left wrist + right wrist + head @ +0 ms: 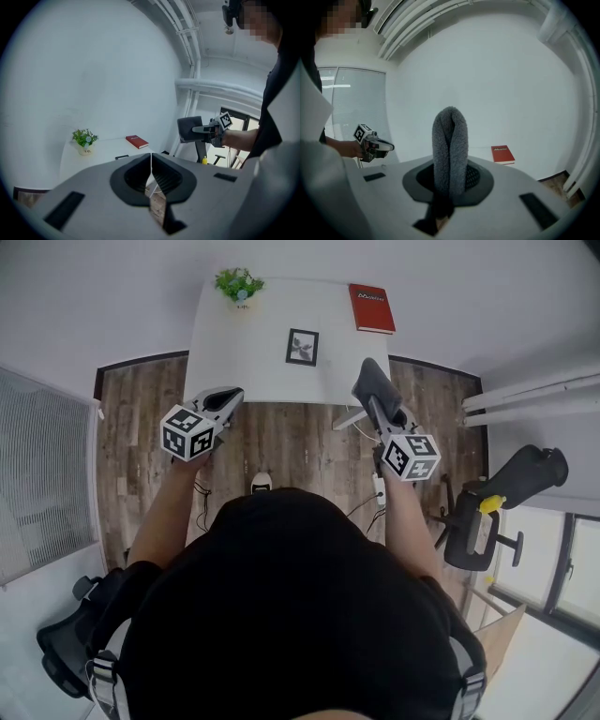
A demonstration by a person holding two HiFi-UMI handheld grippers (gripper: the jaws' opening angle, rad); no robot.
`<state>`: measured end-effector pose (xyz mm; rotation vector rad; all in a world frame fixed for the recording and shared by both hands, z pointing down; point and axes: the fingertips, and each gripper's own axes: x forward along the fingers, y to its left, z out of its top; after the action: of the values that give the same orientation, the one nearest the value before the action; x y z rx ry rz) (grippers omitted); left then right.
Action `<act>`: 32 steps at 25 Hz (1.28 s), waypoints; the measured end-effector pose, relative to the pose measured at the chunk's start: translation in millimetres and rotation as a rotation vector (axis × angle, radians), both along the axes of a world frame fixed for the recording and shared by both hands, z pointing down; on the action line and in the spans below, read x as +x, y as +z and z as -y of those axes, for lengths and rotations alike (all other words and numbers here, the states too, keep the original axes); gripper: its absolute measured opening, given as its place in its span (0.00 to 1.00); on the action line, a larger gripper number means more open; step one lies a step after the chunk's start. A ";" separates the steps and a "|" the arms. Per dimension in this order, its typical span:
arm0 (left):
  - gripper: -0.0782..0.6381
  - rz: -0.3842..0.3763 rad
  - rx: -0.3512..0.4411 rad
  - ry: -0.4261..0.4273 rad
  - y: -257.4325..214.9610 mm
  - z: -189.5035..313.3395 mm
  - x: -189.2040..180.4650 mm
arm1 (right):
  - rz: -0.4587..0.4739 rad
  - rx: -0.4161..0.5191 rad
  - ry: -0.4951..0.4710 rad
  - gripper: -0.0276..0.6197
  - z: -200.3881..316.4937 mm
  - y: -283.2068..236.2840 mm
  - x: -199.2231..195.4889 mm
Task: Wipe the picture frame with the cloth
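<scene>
A small black picture frame [302, 346] lies flat in the middle of the white table [253, 367]; in the left gripper view the frame [122, 156] shows only as a thin dark strip. My right gripper [373, 395] hangs over the table's near right edge, shut on a folded grey fleece cloth [372, 379]. In the right gripper view the cloth [450, 150] stands up as a loop out of that gripper [450, 183]. My left gripper [228, 397] is at the table's near left edge. Its jaws [151, 164] are shut, with nothing between them.
A potted plant [238, 284] and a red book [372, 307] sit along the table's far edge. On the wooden floor are a power strip with cables [379, 487], a black office chair [502, 498] at the right, and another chair [66, 638] at the lower left.
</scene>
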<state>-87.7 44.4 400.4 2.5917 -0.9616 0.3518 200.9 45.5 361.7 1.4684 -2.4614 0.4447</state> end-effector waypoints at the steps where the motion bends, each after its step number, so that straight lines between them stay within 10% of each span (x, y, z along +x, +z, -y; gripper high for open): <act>1: 0.13 -0.001 0.000 0.004 0.3 4.6 -1.8 | -0.002 -0.001 0.005 0.10 3.5 0.5 -1.1; 32: 0.13 -0.008 0.012 0.097 3.7 95.1 -54.3 | 0.020 0.003 0.069 0.10 70.8 -2.8 -61.6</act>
<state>-142.0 -50.7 404.1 2.6545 -0.8402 0.3611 139.3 -25.3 358.9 1.5608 -2.4337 0.4722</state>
